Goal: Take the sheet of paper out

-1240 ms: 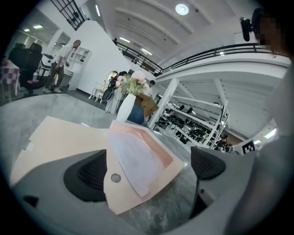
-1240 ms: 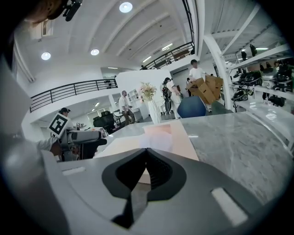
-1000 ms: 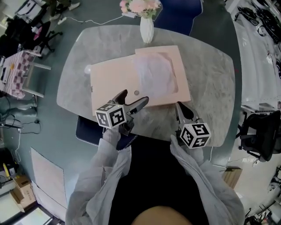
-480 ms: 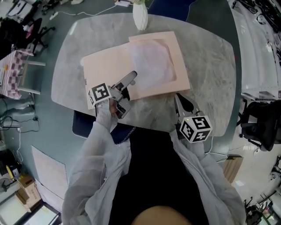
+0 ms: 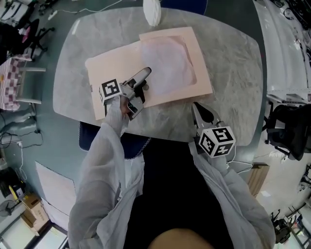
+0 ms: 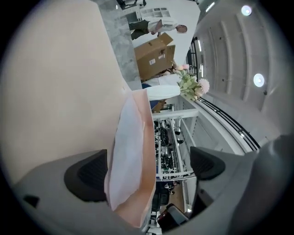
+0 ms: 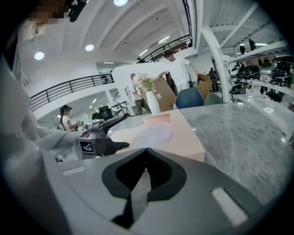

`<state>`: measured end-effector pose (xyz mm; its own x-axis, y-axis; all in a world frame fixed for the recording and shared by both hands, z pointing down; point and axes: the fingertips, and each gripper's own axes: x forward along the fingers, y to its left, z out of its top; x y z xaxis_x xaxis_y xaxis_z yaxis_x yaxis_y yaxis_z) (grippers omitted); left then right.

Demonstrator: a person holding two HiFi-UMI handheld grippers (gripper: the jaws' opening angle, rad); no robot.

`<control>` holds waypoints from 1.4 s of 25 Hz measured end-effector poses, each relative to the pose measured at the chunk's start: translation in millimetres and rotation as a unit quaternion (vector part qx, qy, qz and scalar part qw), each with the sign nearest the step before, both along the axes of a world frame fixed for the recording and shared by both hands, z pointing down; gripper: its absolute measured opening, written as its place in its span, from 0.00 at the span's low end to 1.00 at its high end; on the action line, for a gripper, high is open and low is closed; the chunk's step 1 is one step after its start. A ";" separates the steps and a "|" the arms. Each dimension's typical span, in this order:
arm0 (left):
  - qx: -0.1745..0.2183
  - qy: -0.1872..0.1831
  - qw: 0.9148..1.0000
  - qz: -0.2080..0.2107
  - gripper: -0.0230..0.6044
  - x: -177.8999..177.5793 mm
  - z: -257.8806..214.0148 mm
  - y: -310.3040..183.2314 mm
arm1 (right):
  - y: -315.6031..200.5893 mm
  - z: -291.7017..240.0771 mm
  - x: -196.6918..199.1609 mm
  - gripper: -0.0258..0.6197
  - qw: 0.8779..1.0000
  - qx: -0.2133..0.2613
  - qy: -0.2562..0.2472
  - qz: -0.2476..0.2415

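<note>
A pink paper envelope (image 5: pixel 116 73) lies on the marble table (image 5: pixel 233 73), its right part showing a white translucent sheet (image 5: pixel 167 61) through a rounded opening. My left gripper (image 5: pixel 145 80) hovers open over the envelope's middle, at the sheet's left edge. In the left gripper view the sheet's edge (image 6: pixel 126 156) and the pink envelope edge (image 6: pixel 146 151) stand between the open jaws of the left gripper (image 6: pixel 147 172); whether either pad touches them is unclear. My right gripper (image 5: pixel 197 108) rests shut near the table's front, empty, just short of the envelope's near corner (image 7: pixel 183 137); the right gripper (image 7: pixel 146 153) faces the sheet (image 7: pixel 151 133).
A white vase (image 5: pixel 151 12) with flowers (image 7: pixel 147 85) stands at the table's far edge behind the envelope. A dark blue chair seat (image 5: pixel 99 141) sits under the near left edge. A black chair (image 5: pixel 289 131) is off to the right. People stand in the background.
My left gripper has moved from the envelope's near edge forward and left over the envelope, up to the sheet's left edge, staying open. The right gripper has barely moved.
</note>
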<state>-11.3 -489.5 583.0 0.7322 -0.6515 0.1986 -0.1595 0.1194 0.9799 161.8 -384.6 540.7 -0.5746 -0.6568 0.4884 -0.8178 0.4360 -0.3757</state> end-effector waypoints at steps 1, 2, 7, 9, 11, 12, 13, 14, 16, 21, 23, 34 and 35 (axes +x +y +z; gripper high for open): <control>-0.003 -0.001 1.000 0.006 0.92 2.6 3.6 -0.6 | 0.0 1.3 0.0 0.06 1.000 -0.001 0.000 0.000; -0.004 -0.001 1.000 0.012 0.92 4.7 5.9 -1.2 | -0.3 2.2 -0.7 0.06 1.000 -0.002 0.001 -0.001; 0.000 0.011 1.000 0.028 0.85 8.7 7.0 -4.2 | -2.7 3.7 -7.4 0.06 1.000 -0.005 0.001 -0.001; 0.001 0.015 0.999 0.032 0.81 9.9 9.5 -4.7 | -3.1 4.5 -8.9 0.06 1.000 -0.006 0.002 0.001; 0.003 0.018 0.999 0.031 0.78 10.9 13.3 -6.2 | -3.8 4.8 -7.8 0.06 1.000 -0.005 0.002 0.002; 0.001 0.022 0.999 0.028 0.77 12.2 14.3 -6.8 | -3.8 4.9 -6.0 0.06 1.000 -0.005 0.002 0.003; -0.001 0.025 0.999 0.027 0.77 13.7 14.5 -7.4 | -3.7 4.9 -4.0 0.06 1.000 -0.005 0.002 0.004; -0.002 0.028 0.999 0.026 0.77 15.3 14.0 -8.5 | -3.6 4.9 -2.2 0.06 1.000 -0.006 0.003 0.006; 0.000 0.030 0.999 0.029 0.76 16.6 13.7 -11.0 | -3.3 4.6 -0.8 0.06 1.000 -0.006 0.004 0.008; -0.001 0.029 0.999 0.034 0.68 20.2 15.6 -14.7 | -1.2 3.9 -1.1 0.06 1.000 -0.008 0.006 0.012; -0.004 0.020 0.999 0.037 0.56 20.4 25.6 -15.2 | -0.4 4.4 0.5 0.06 1.000 -0.008 0.005 0.012; 0.014 -0.068 0.992 0.103 0.11 34.7 42.4 -14.5 | 1.9 11.2 5.0 0.06 1.000 -0.011 0.002 0.010; 0.009 -0.072 0.992 0.103 0.04 34.1 44.8 -13.8 | 2.2 10.9 5.5 0.06 1.000 -0.011 0.002 0.010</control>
